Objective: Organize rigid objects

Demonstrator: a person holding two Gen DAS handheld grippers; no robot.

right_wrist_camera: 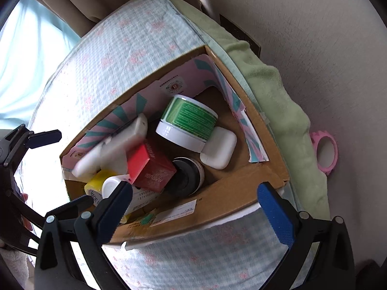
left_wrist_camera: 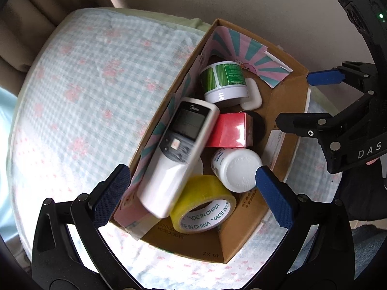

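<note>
Soft daylight, blown-out white glare lower left, fisheye-bent edges, slight blur.

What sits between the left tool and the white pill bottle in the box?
Nothing visible. The left tool hangs open above the box, and the white pill bottle lies uncovered beside the remote and yellow tape roll, its cap exposed.

The cloth [left_wrist_camera: 84,91] is pale blue check with pink flowers. The box [left_wrist_camera: 285,111] is brown card, lined with pink and teal stripes. Inside: a white remote [left_wrist_camera: 179,154], yellow tape [left_wrist_camera: 205,200], a red carton [left_wrist_camera: 229,130], a green-labelled white jar [left_wrist_camera: 225,82], and a white bottle [left_wrist_camera: 237,169].
</note>
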